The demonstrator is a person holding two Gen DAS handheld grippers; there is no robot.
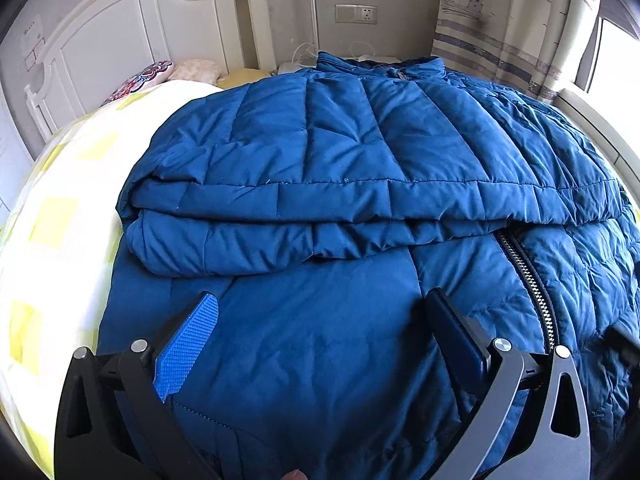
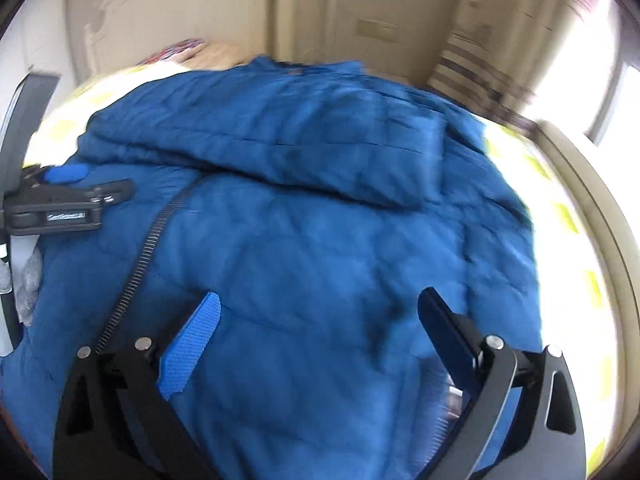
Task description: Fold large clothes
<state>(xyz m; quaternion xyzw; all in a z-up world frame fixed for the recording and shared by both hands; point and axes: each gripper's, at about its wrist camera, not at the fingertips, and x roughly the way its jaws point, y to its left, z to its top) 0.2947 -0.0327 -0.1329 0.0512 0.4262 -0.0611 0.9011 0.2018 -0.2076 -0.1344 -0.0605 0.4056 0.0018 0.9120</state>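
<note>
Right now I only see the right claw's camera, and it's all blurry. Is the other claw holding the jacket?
Observer: No. The left claw is wide open over the jacket, gripping nothing.
Child: What's behind the jacket, by the wall?
Observer: A white box with cords sits just past the collar.
</note>
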